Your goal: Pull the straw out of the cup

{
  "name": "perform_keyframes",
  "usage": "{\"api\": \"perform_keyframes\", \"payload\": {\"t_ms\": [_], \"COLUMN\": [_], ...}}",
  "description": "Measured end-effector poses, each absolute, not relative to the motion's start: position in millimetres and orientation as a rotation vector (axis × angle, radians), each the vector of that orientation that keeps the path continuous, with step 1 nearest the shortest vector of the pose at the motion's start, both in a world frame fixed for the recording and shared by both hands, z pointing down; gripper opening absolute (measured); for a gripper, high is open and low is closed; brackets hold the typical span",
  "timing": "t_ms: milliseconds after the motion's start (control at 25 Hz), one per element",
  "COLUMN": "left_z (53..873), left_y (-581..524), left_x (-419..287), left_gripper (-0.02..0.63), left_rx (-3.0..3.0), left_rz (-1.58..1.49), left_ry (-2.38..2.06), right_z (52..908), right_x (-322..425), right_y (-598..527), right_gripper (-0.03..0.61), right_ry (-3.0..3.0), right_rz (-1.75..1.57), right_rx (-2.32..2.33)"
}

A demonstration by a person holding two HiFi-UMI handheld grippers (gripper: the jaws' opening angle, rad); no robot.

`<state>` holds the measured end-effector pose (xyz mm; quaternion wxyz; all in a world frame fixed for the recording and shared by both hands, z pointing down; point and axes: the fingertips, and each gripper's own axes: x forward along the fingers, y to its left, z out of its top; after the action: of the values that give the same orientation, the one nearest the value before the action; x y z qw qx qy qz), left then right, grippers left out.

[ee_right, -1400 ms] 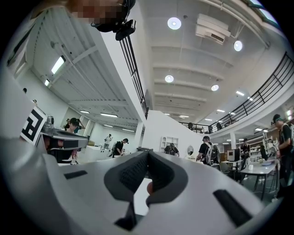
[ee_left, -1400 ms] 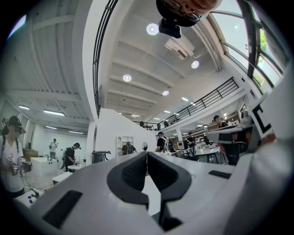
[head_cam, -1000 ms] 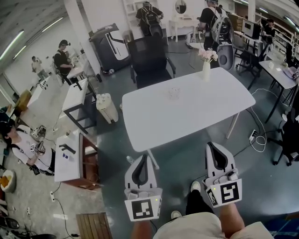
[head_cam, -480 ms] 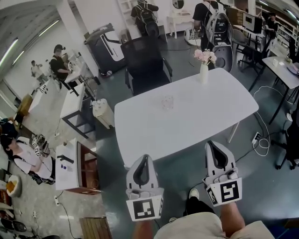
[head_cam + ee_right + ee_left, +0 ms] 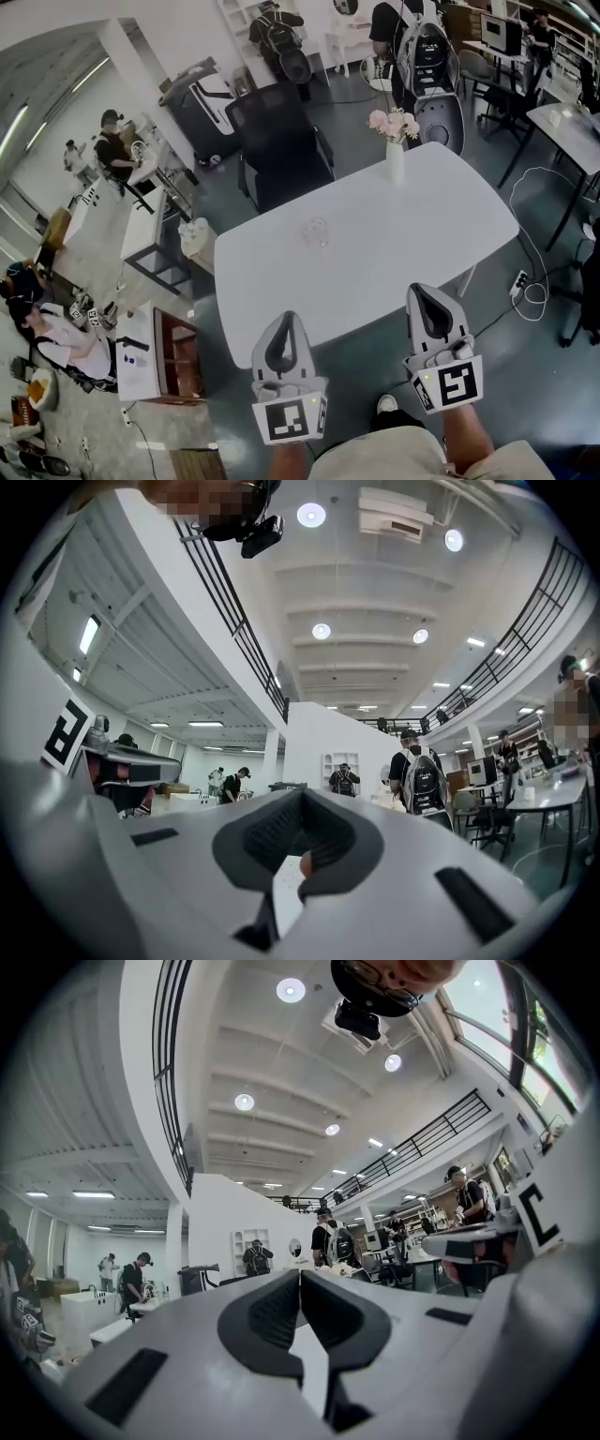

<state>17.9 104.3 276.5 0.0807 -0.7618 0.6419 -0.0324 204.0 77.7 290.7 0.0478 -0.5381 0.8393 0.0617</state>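
Observation:
A small clear cup (image 5: 316,232) stands near the middle of the white table (image 5: 422,234); I cannot make out a straw in it from here. My left gripper (image 5: 288,316) hangs over the floor just short of the table's near edge, its jaws shut with nothing between them. My right gripper (image 5: 424,288) is level with it to the right, its tip over the near edge, also shut and empty. In the left gripper view the left gripper (image 5: 300,1272) has its pads meeting at the tip. The right gripper (image 5: 302,794) looks the same in the right gripper view. The cup is in neither gripper view.
A white vase with pink flowers (image 5: 394,155) stands at the table's far right. A black office chair (image 5: 277,141) is behind the table. Desks (image 5: 150,220) with seated people fill the left. A cable and power strip (image 5: 521,283) lie on the floor at right.
The table and cup have come nearer in the head view and shifted left. Both grippers now reach the table's near edge. Their jaws look unchanged.

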Motion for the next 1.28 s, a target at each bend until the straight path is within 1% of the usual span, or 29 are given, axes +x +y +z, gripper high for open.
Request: {"api": "perform_keyframes", "payload": {"t_ms": [360, 720, 920, 1280], "left_z": [277.3, 302.9, 305.7, 302.4], "left_y": [53.0, -7.4, -54.4, -127.6], "left_x": [57.2, 50.0, 31.0, -27.7], "left_gripper": [0.006, 0.006, 0.006, 0.006], "left_rx": [-2.275, -2.31, -2.338, -2.356], "left_rz": [-0.117, -0.115, -0.093, -0.036], "left_ry": [1.911, 1.902, 1.899, 1.892], "right_z": [294.4, 316.0, 311.0, 299.2], "right_x": [239.9, 235.4, 214.5, 136.7], "right_y": [27.8, -27.5, -66.9, -145.0], "right_gripper": [0.0, 0.0, 0.0, 0.0], "right_ry": [2.543, 2.548, 2.561, 2.62], "right_rz": [0.164, 0.152, 0.179, 0.23], "right_rx": [-1.632, -1.684, -1.703, -1.648]}}
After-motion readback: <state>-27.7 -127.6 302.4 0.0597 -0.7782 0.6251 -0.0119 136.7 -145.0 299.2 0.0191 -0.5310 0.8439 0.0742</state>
